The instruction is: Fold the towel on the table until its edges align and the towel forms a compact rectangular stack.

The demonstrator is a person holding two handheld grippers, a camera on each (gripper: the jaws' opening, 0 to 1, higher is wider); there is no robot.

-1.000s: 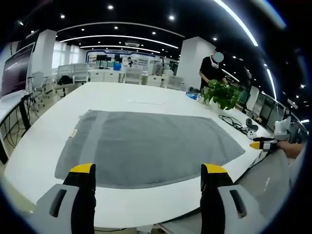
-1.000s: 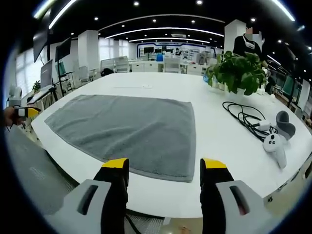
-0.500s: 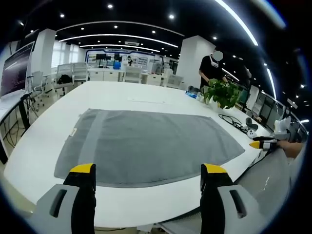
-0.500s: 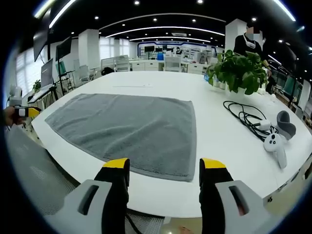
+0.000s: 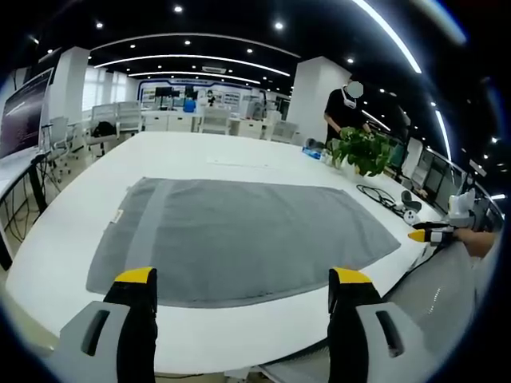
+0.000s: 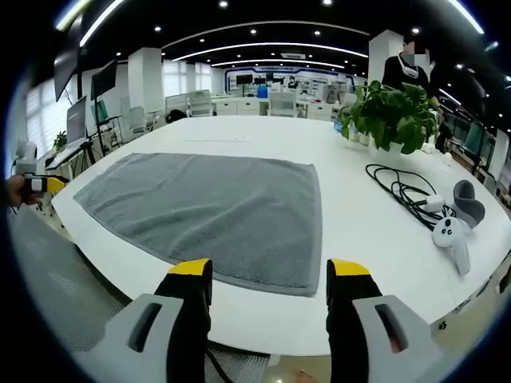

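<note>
The grey rectangular terry towel point(image 5: 239, 239) lies spread flat and unfolded on the white table point(image 5: 192, 155), its near long edge running close to the table rim in front of me. In the right gripper view the same towel point(image 6: 215, 207) shows one near corner just ahead of my jaws. My left gripper point(image 5: 239, 299) hangs off the table edge with its yellow-tipped jaws wide apart and nothing between them; my right gripper point(image 6: 267, 291) is the same, jaws parted and empty, short of the cloth. From the left gripper view I can see the right gripper's yellow tip far off at the towel's other end.

I judge no fold is started: this is the approach before the first grasp. Next, each gripper needs to come down on a near corner, pinch one layer, and carry it across to the far edge.

Beyond the towel stand a leafy green potted plant point(image 6: 391, 116), a black coiled cable point(image 6: 399, 191) and white handheld controllers point(image 6: 451, 235), well apart from it.
</note>
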